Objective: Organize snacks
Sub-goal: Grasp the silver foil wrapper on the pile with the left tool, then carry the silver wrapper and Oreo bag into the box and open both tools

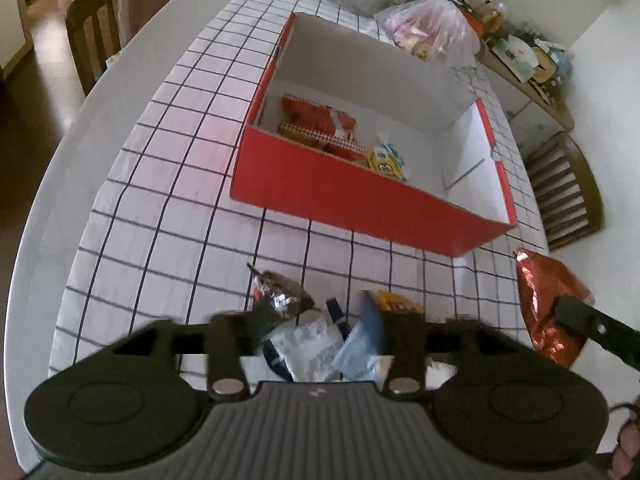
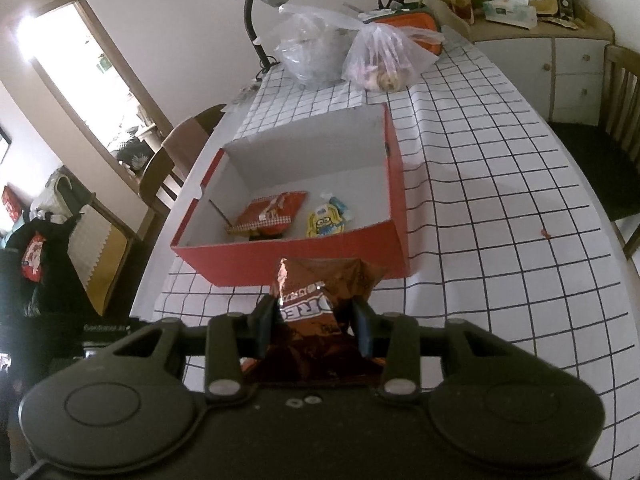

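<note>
The right gripper [image 2: 316, 320] clamps the brown snack bag [image 2: 320, 292] for boxing; the left gripper [image 1: 320, 332] fingers stand apart, empty, above loose packets [image 1: 320, 344]; red box [image 2: 296, 256] waits.

Left tool [image 1: 320, 332] angled steeply downward, jaws parted, nothing gripped between them. Right tool [image 2: 316, 320] angled downward, fingers [image 2: 262, 320] clamped on a brown packet [image 2: 316, 292], held off the worktop.
</note>
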`<state>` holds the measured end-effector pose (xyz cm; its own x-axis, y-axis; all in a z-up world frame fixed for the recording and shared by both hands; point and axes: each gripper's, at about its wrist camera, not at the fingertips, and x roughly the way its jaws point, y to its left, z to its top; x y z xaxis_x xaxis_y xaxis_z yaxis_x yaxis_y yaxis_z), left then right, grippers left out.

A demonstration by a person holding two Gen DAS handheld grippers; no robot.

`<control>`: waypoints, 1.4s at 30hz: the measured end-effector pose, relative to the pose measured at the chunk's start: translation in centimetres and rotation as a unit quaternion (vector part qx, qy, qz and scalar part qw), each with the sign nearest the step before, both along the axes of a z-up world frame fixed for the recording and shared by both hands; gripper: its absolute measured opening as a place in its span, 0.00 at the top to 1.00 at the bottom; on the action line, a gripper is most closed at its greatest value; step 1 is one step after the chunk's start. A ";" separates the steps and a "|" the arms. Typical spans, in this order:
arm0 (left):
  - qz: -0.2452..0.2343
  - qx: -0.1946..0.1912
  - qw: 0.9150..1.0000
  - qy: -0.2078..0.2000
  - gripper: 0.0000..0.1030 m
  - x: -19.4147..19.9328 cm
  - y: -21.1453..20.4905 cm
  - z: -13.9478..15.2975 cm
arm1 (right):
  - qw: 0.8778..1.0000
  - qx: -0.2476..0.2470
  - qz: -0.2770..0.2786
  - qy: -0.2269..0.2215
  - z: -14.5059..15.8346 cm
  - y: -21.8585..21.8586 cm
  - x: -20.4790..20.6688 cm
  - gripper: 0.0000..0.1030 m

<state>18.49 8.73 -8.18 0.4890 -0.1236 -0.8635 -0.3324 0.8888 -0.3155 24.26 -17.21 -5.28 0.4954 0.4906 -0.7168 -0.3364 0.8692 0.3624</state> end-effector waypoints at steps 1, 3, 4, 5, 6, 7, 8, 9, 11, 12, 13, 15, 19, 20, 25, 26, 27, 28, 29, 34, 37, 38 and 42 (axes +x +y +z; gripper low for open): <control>0.005 0.005 1.000 -0.001 0.32 0.2 0.0 -0.3 | 1.000 -0.001 0.001 0.001 -0.1 0.0 0.1 0.63; 0.004 0.005 1.000 0.010 0.32 1.2 -0.1 -1.3 | 1.000 -0.004 0.001 0.003 -0.3 0.1 0.4 0.63; 0.006 0.008 1.000 0.022 0.32 1.9 -0.1 -2.2 | 1.000 -0.006 0.002 0.004 -0.5 0.2 0.6 0.63; 0.007 0.011 0.999 0.030 0.33 2.3 -0.2 -2.8 | 1.000 -0.009 0.002 0.006 -0.7 0.3 0.9 0.63; 0.008 0.015 0.999 0.039 0.33 2.8 -0.2 -3.6 | 1.000 -0.012 0.003 0.008 -0.9 0.3 1.1 0.63; 0.010 0.016 0.999 0.048 0.33 3.1 -0.2 -4.3 | 1.000 -0.012 0.003 0.010 -1.1 0.4 1.2 0.63; 0.013 0.017 0.998 0.055 0.34 3.4 -0.2 -5.0 | 1.000 -0.013 0.005 0.013 -1.3 0.4 1.3 0.63; 0.015 0.017 0.998 0.059 0.35 3.6 -0.2 -5.4 | 1.000 -0.015 0.006 0.015 -1.6 0.4 1.5 0.63; 0.016 0.019 0.997 0.067 0.43 3.9 -0.2 -6.3 | 1.000 -0.016 0.009 0.020 -2.0 0.5 1.7 0.63; 0.017 0.021 0.997 0.072 0.45 4.1 -0.2 -6.6 | 1.000 -0.017 0.010 0.021 -2.2 0.4 1.8 0.63; 0.016 0.021 0.997 0.075 0.45 4.2 -0.3 -6.9 | 1.000 -0.017 0.011 0.023 -2.3 0.4 1.9 0.63; 0.015 0.022 0.996 0.081 0.48 4.3 -0.5 -7.3 | 0.999 -0.018 0.012 0.026 -2.4 0.4 2.0 0.63; 0.019 0.021 0.996 0.086 0.65 4.2 -0.5 -7.9 | 0.999 -0.019 0.013 0.028 -2.6 0.3 2.2 0.63; 0.021 0.020 0.996 0.083 0.67 4.1 -0.4 -7.9 | 0.999 -0.019 0.014 0.029 -2.6 0.3 2.2 0.63; 0.019 0.026 0.997 0.072 0.73 3.6 -0.5 -7.8 | 0.999 -0.019 0.015 0.029 -2.6 0.4 2.2 0.63; 0.021 0.026 0.997 0.071 0.73 3.4 -0.5 -7.7 | 0.999 -0.019 0.015 0.029 -2.6 0.4 2.1 0.63; 0.022 0.024 0.997 0.071 0.73 3.4 -0.5 -7.6 | 0.999 -0.019 0.014 0.029 -2.6 0.4 2.1 0.63; 0.024 0.023 0.997 0.070 0.73 3.2 -0.5 -7.5 | 0.999 -0.019 0.015 0.028 -2.6 0.4 2.1 0.63; 0.025 0.022 0.997 0.068 0.73 2.9 -0.4 -7.3 | 0.999 -0.019 0.015 0.027 -2.6 0.4 2.0 0.63; 0.036 0.014 0.998 0.050 0.73 1.5 0.2 -5.4 | 1.000 -0.014 0.013 0.017 -1.9 0.1 1.3 0.63; 0.036 0.013 0.999 0.033 0.73 0.9 0.5 -3.8 | 1.000 -0.010 0.012 0.008 -1.3 0.0 0.9 0.63; 0.033 0.015 0.999 0.026 0.73 0.7 0.5 -3.0 | 1.000 -0.009 0.012 0.005 -1.0 0.0 0.8 0.63; 0.022 0.030 0.999 0.001 0.73 0.7 0.2 0.2 | 1.000 -0.007 0.013 -0.015 0.4 0.0 0.8 0.63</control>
<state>19.18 8.93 -7.96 0.4916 -0.0498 -0.8694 -0.3723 0.8905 -0.2616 25.09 -17.24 -4.83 0.5042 0.4936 -0.7087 -0.3685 0.8651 0.3403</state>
